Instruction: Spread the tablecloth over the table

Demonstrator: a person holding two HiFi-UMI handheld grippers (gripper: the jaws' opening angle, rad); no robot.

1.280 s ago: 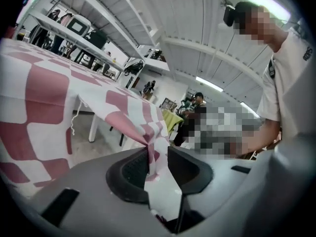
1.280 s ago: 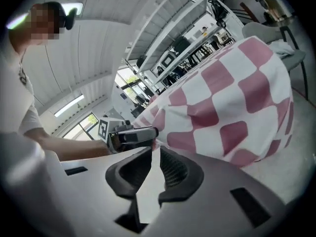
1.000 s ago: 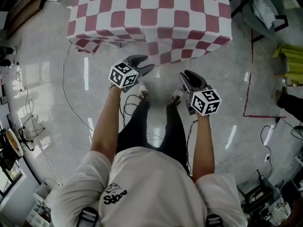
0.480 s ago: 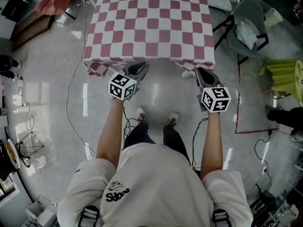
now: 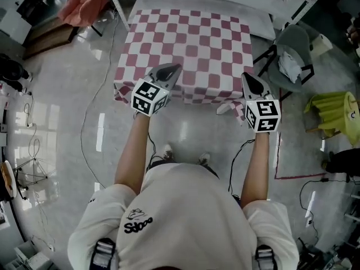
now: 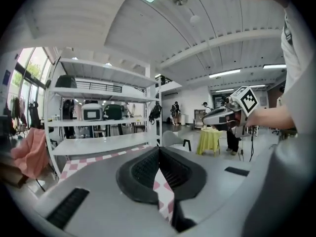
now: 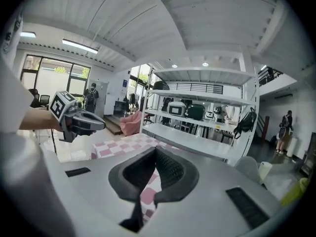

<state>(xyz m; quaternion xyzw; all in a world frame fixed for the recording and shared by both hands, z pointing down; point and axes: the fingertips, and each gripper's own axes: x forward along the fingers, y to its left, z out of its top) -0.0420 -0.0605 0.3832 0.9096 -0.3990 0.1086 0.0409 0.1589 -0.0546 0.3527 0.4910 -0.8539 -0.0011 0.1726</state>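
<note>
A red-and-white checked tablecloth (image 5: 188, 44) covers the small table ahead of me. My left gripper (image 5: 175, 67) is at the cloth's near left edge and my right gripper (image 5: 245, 76) at its near right corner. Both sets of jaws have just been closing and now pinch the cloth. In the left gripper view a strip of checked tablecloth (image 6: 165, 194) hangs from the shut left gripper (image 6: 159, 152), with the right gripper (image 6: 222, 115) off to the side. The right gripper view shows checked tablecloth (image 7: 148, 194) caught in the right gripper (image 7: 155, 153), and the left gripper (image 7: 84, 121) beside it.
A white shelf rack (image 6: 103, 142) stands right behind the table. A grey chair (image 5: 292, 55) is to the right, with a yellow-draped object (image 5: 332, 108) beyond it. Pink fabric (image 5: 84, 4) hangs at the back left. Cables (image 5: 84, 128) and red tape (image 5: 278, 151) lie on the glossy floor.
Both grippers rose from below the hanging hem to the table's near edge and spread apart. Their open jaws have shut on the cloth's edge.
</note>
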